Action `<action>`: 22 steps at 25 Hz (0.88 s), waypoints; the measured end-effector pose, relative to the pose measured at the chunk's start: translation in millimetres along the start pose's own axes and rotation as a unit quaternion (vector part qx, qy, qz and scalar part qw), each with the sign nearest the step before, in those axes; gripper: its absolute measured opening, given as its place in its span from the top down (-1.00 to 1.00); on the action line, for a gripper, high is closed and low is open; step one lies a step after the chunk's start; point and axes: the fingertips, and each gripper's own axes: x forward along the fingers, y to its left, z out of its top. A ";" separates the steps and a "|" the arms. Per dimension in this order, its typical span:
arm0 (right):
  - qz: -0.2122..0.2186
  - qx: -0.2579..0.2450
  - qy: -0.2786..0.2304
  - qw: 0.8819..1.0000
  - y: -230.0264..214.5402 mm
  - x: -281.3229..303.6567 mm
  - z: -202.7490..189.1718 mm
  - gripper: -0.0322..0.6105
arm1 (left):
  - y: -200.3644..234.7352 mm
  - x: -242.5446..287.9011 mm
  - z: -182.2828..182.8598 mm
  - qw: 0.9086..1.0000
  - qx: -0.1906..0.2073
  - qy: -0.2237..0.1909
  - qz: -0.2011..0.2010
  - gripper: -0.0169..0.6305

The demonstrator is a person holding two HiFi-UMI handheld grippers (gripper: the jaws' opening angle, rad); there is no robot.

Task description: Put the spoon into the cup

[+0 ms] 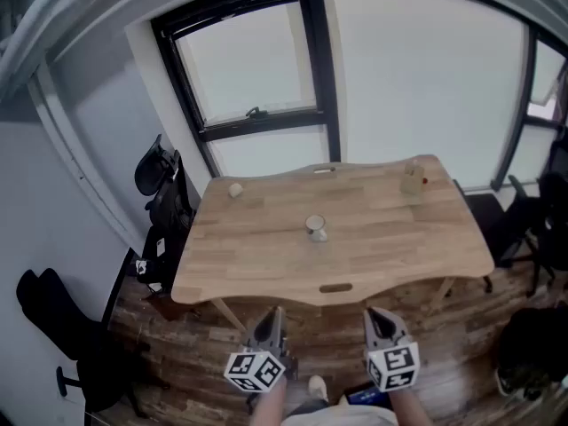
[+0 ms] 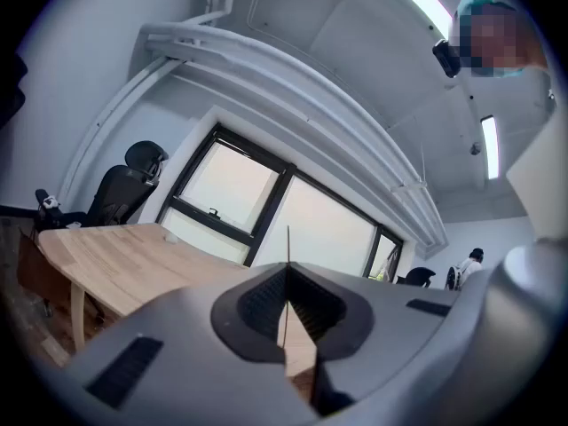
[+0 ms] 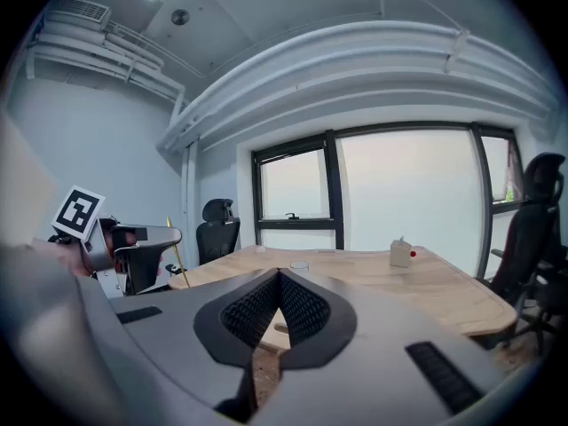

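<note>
Head view: both tools sit low at the near edge, short of the table, left gripper (image 1: 271,319) and right gripper (image 1: 380,319) side by side and pointing toward it.

Left gripper view: jaws closed on a thin yellowish stick (image 2: 287,242) that stands up past the tips. Can't tell whether that stick is the spoon; no view shows the spoon clearly enough to identify it.

Right gripper view: jaws closed tip to tip, nothing between them.

Next out is the wooden table (image 1: 266,264). Cup (image 1: 316,226) is upright about mid-table, well apart from both grippers. A pale blob touches its near side, too small to identify.

Far edge: small pale object (image 1: 235,189) toward the left corner, small carton (image 1: 413,177) with a red spot toward the right. Black office chair (image 1: 160,185) is off the table's left end, window (image 1: 417,69) behind.
</note>
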 end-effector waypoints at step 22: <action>0.037 0.036 -0.017 0.998 -14.6 -4.7 -5.0 0.91 | -13.1 -7.4 -12.1 1.000 0.000 0.003 0.008 0.94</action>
